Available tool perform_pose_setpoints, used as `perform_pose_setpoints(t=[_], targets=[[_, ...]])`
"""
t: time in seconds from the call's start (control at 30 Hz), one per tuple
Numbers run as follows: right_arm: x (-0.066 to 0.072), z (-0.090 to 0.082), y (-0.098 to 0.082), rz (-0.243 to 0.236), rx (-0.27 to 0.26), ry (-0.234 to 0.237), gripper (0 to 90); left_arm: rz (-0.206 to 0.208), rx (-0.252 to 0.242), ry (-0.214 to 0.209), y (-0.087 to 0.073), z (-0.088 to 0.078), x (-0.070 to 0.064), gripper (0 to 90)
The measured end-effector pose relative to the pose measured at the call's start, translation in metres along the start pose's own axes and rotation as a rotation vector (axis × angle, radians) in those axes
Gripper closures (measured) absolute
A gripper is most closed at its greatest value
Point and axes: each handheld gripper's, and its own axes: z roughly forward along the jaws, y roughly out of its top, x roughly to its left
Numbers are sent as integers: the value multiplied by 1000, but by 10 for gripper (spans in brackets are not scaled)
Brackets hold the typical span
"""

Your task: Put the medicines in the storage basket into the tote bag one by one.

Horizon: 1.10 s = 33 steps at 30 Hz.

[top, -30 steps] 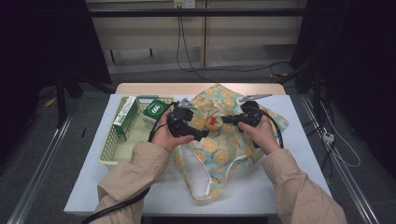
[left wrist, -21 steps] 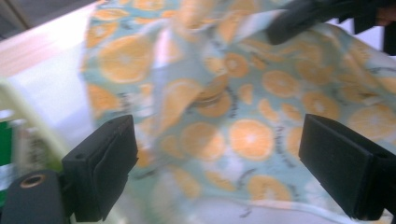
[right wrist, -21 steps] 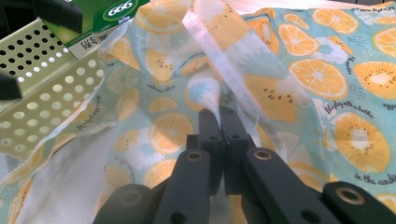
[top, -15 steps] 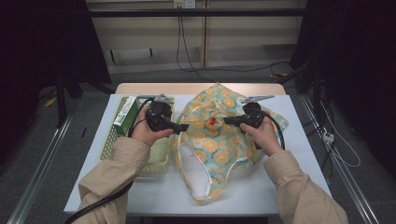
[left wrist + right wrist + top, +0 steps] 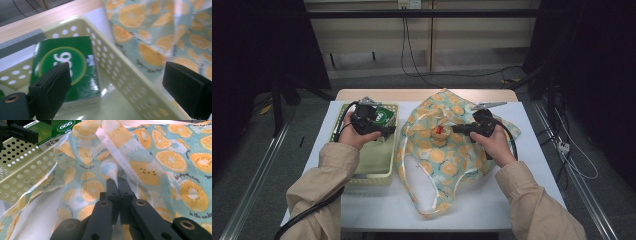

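- My right gripper [image 5: 117, 185] is clamped tight on a pinch of the orange-print bag [image 5: 447, 150], holding up a fold of its fabric near the mouth.
- My left gripper [image 5: 117, 82] has its jaws spread wide, nothing between them, and it hovers over the pale yellow basket [image 5: 120, 75].
- The green box [image 5: 66, 67] lies flat in that basket against the far wall, just ahead of my left jaw and a little to the left of the gap.
- The bag lies on the white table [image 5: 377, 205] right beside the basket, its edge draped over the basket's near wall in the right gripper view.
- Risk one: my open jaws straddle the basket's perforated wall. If I drop straight down, I judge the right jaw catches the rim or the bag fabric instead of the box.
- Risk two: the box looks glossy and lies flat, so a shallow bite could slip off its edges.
- Risk three: my right pinch takes only a thin fold. A tug might pull it free and let the mouth of the bag collapse.
- Risk four: the draped fabric could snag as the box lifts out.
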Motion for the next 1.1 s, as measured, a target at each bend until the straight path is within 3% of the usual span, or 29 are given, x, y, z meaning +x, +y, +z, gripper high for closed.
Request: perform_pose_setpoints(t=[0.03, 0.07, 0.1, 0.13, 0.2, 0.47, 0.87, 1.0, 1.1], targets=[[0, 0, 0, 0, 1, 0, 899, 1, -1, 25, 0, 1, 2, 80], [0, 0, 0, -1, 1, 0, 898, -4, -3, 20, -1, 2, 3, 80], [0, 0, 0, -2, 0, 1, 899, 2, 0, 47, -1, 3, 5, 80], [0, 0, 0, -3, 0, 3, 899, 3, 2, 36, -2, 4, 7, 80], [0, -1, 0, -4, 2, 4, 899, 9, 2, 69, -2, 5, 11, 83], [-3, -2, 0, 5, -7, 9, 898, -9, 25, 99, -8, 10, 32, 82], [-3, 2, -1, 2, 3, 13, 899, -41, 69, 103, -21, 32, 36, 85], [-4, 1, -1, 5, 0, 10, 899, -42, 74, 115, -22, 34, 36, 120], [-4, 1, -1, 6, 2, 9, 899, -68, 70, 121, -23, 34, 34, 134]])
